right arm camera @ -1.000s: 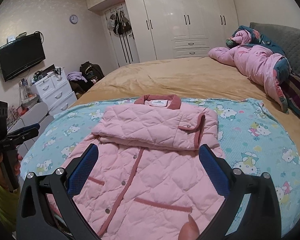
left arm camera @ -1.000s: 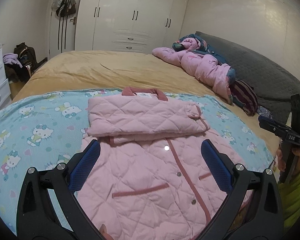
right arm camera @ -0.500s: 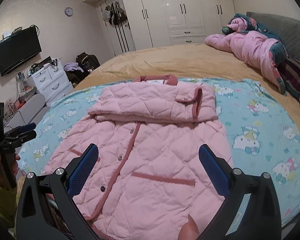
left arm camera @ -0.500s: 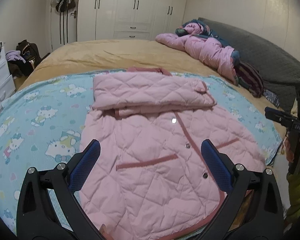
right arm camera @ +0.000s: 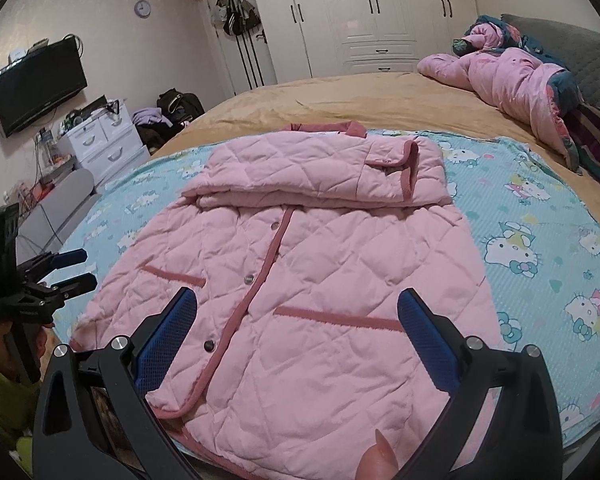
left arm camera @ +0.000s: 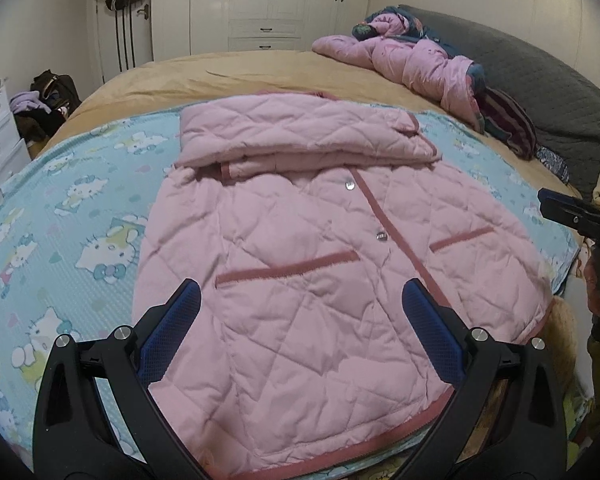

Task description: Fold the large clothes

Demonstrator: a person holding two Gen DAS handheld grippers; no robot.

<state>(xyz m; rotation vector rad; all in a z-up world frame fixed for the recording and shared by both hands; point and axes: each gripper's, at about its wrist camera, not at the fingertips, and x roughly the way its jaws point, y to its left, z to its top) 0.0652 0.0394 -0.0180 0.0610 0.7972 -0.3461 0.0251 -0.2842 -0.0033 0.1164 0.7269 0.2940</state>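
A pink quilted jacket (left arm camera: 300, 248) lies face up on a blue Hello Kitty sheet (left arm camera: 72, 216), sleeves folded across its chest in a band near the collar. It also shows in the right wrist view (right arm camera: 312, 264). My left gripper (left arm camera: 298, 328) is open and empty, low over the jacket's left hem area. My right gripper (right arm camera: 298, 328) is open and empty, low over the right hem area. Each gripper shows from the side in the other's view: the right gripper (left arm camera: 576, 216) and the left gripper (right arm camera: 66, 270), both off the jacket.
The sheet lies on a tan bed (right arm camera: 340, 96). A heap of pink bedding (right arm camera: 512, 80) and a striped garment (left arm camera: 504, 116) lie at the far right by the grey headboard (left arm camera: 540, 80). White drawers (right arm camera: 100, 144), a TV (right arm camera: 36, 84) and wardrobes (right arm camera: 380, 12) stand beyond.
Both grippers have come down and closer to the jacket's hem, so the jacket fills more of each view. Both stay open. The jacket has not moved.
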